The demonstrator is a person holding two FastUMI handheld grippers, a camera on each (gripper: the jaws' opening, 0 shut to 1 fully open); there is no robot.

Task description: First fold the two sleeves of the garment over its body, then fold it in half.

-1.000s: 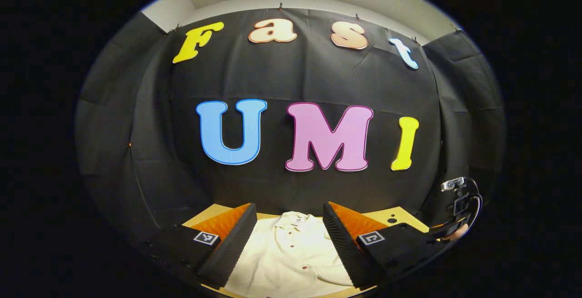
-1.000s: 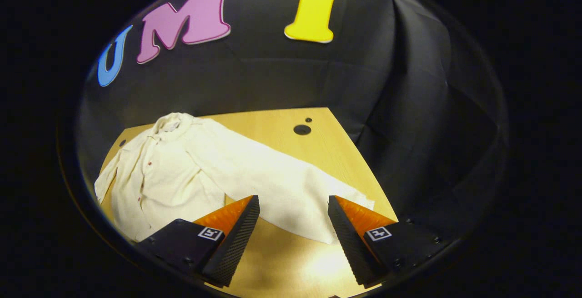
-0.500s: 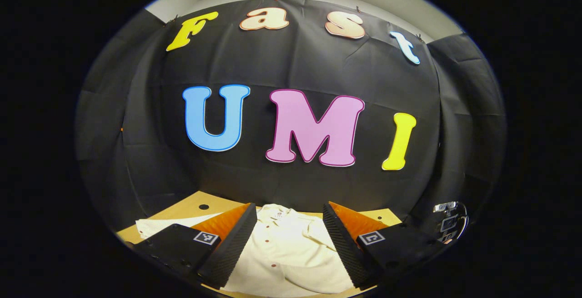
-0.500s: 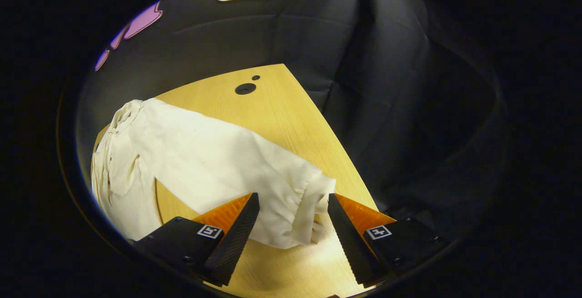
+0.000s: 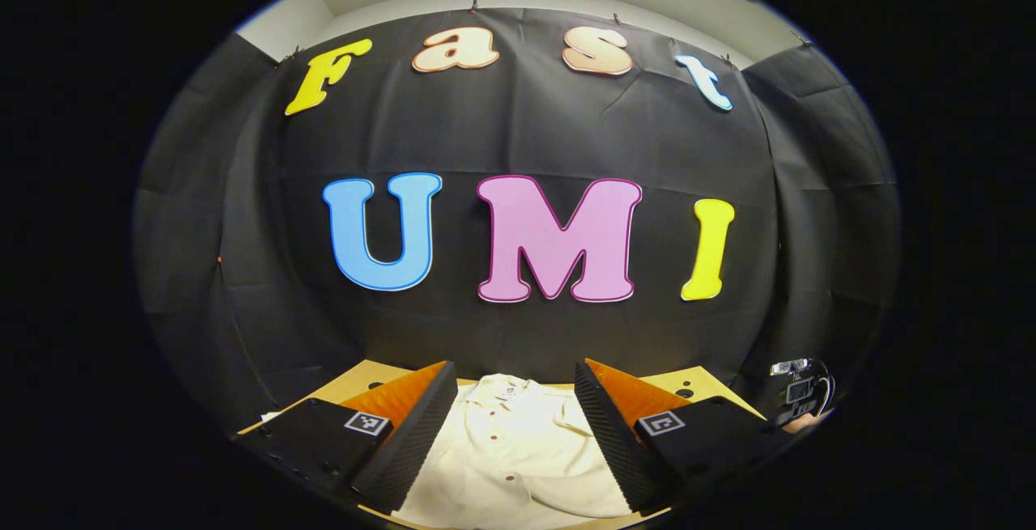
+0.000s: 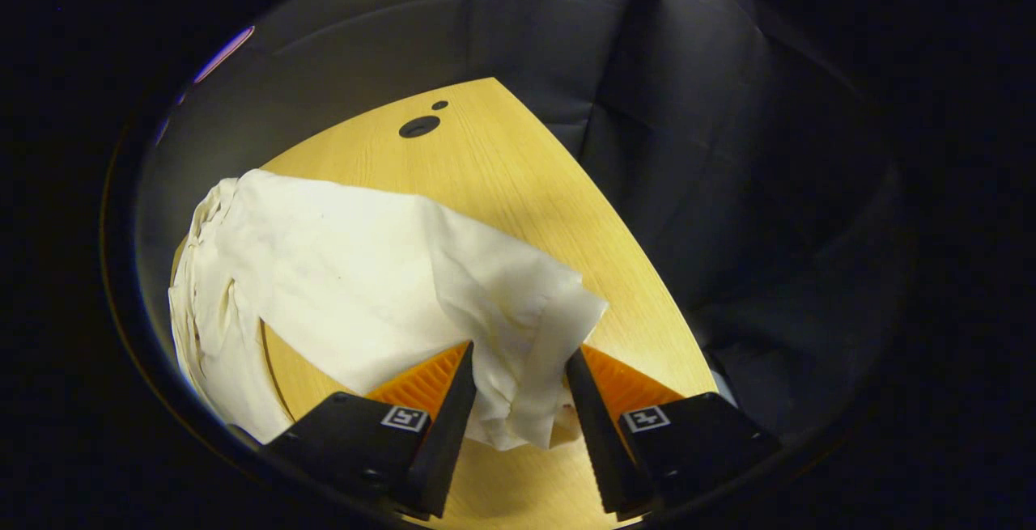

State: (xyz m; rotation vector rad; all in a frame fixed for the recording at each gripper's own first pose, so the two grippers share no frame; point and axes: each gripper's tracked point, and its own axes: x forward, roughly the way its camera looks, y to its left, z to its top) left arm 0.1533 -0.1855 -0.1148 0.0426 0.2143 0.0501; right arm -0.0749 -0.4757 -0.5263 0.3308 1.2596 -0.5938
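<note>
Right gripper view: a wooden tabletop (image 6: 518, 190) carries a cream shirt (image 6: 340, 271), its sleeve cuff (image 6: 534, 352) bunched between the right gripper (image 6: 511, 368) jaws, which are narrowed around it; whether both press it, I cannot tell. Left gripper view: the left gripper (image 5: 514, 392) hovers over the shirt's buttoned front, jaws wide apart, holding nothing.

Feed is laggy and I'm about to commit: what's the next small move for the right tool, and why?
Probably finish closing the right tool on the sleeve. The cuff is bunched between its fingers, but a gap seems to remain, and the sleeve lies out on the table, not yet over the shirt.
</note>
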